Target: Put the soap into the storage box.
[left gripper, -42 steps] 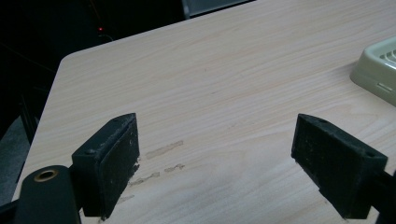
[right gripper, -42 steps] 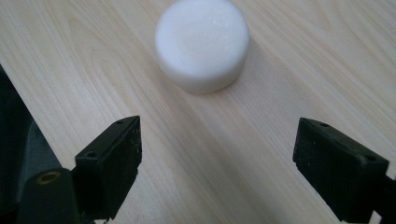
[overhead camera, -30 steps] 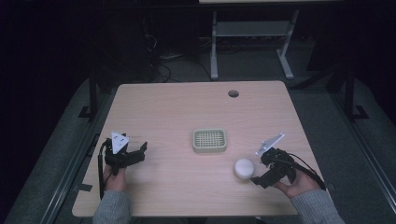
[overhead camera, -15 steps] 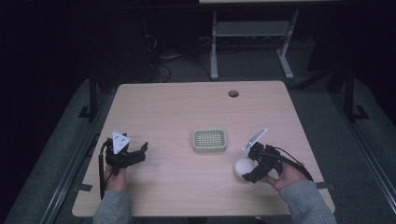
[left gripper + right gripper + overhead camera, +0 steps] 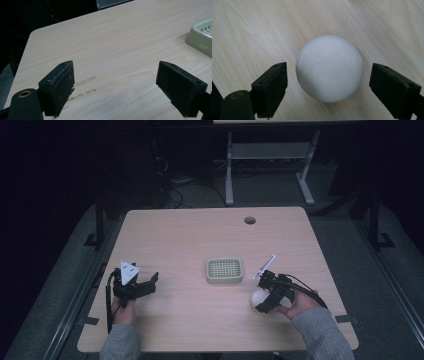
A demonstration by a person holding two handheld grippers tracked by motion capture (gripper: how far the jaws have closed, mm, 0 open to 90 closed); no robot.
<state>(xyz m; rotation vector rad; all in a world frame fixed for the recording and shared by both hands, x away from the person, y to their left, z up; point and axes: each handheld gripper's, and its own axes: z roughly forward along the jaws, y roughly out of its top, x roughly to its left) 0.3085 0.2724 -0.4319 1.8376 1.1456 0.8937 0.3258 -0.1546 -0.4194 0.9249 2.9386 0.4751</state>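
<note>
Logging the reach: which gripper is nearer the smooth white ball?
Right. The right gripper straddles the white ball, jaws open; the left gripper sits across the table.

I sit at a light wood-grain table point(image 5: 190, 240) with rounded corners and a round cable hole point(image 5: 249, 220) near its far edge, at about one o'clock. The room around me is very dark. Grey carpet point(image 5: 350, 240) shows on the floor beside the table. Beyond the far edge, at twelve o'clock, stands a pale metal table frame point(image 5: 270, 165), with loose black cables point(image 5: 172, 187) on the floor at eleven o'clock.
</note>
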